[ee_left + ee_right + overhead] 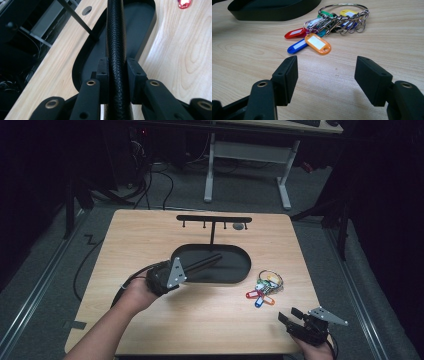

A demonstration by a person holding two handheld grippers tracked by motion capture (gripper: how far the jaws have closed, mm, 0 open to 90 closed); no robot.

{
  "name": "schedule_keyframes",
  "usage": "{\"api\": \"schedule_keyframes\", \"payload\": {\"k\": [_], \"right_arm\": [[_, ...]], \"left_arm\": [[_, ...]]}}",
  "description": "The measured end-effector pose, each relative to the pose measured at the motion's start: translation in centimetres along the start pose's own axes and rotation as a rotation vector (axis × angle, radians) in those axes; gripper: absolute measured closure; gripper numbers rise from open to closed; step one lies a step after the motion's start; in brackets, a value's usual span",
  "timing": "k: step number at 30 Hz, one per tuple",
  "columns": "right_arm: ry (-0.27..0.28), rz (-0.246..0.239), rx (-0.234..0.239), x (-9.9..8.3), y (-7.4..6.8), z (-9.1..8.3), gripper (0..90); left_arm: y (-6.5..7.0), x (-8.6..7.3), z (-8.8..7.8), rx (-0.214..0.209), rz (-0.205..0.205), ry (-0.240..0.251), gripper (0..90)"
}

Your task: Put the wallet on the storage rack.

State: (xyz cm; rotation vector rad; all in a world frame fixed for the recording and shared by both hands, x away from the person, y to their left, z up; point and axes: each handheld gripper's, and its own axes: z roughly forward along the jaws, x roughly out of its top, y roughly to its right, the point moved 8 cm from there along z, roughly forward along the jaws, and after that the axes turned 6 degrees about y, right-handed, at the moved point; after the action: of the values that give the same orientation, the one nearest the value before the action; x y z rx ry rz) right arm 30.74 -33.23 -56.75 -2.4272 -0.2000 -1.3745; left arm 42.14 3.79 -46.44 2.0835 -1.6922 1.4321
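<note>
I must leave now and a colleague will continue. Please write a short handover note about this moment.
Left gripper: shut on the black braided rod, held over the black oval tray.
Right gripper: open, holds nothing, low over the table near its front edge, facing the key ring with coloured tags.
Done: rod is gripped.
Left: the rod is not yet set down; the key ring lies untouched beside the tray. Hook stand stands behind the tray.

We see the left gripper [186, 269] at the near rim of the black oval tray [239, 276], its jaws clamped on a black rod [205, 262] that slants over the tray; the key ring [265, 287] lies right of the tray; the right gripper [289, 316] waits near the table [150, 230] edge, jaws parted.
</note>
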Motion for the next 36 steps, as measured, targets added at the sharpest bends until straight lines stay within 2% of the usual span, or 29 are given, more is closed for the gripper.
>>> {"api": "schedule_keyframes", "payload": {"k": [5, 9, 11, 12, 22, 23, 28, 32, 36], "right_arm": [[-0.001, 0.001, -0.005, -0.2, 0.1, -0.2, 36.0], [0.005, -0.005, -0.008, -0.2, 0.2, -0.4, 36.1], [0.003, -0.001, -0.009, -0.2, 0.2, -0.4, 36.1], [0.003, -0.002, -0.011, -0.2, 0.3, -0.5, 36.1], [0.0, -0.001, -0.011, -0.4, 0.5, -0.5, 36.3], [0.0, 0.005, -0.013, -0.4, 0.5, -0.6, 36.3], [0.001, 0.007, -0.012, -0.4, 0.5, -0.5, 36.4], [0.001, 0.018, -0.013, -0.5, 0.5, -0.6, 36.4], [0.002, 0.021, -0.014, -0.5, 0.5, -0.7, 36.4]], "left_arm": [[-0.9, 0.8, 1.1, 0.01, 0.043, -0.005, 75.0], [-1.6, 1.4, 2.4, -0.008, 0.072, -0.016, 75.0], [-1.7, 1.5, 2.7, -0.008, 0.08, -0.018, 75.0], [-2.0, 1.8, 3.3, -0.006, 0.087, -0.013, 75.0], [-3.0, 2.7, 6.3, -0.015, 0.088, 0.016, 75.1], [-3.0, 2.8, 7.0, -0.018, 0.1, 0.006, 75.1], [-3.0, 2.8, 8.1, -0.026, 0.12, 0.004, 75.2], [-3.4, 2.6, 9.4, -0.032, 0.097, 0.008, 75.3], [-3.6, 2.2, 10.1, -0.032, 0.095, -0.001, 75.3]]}}
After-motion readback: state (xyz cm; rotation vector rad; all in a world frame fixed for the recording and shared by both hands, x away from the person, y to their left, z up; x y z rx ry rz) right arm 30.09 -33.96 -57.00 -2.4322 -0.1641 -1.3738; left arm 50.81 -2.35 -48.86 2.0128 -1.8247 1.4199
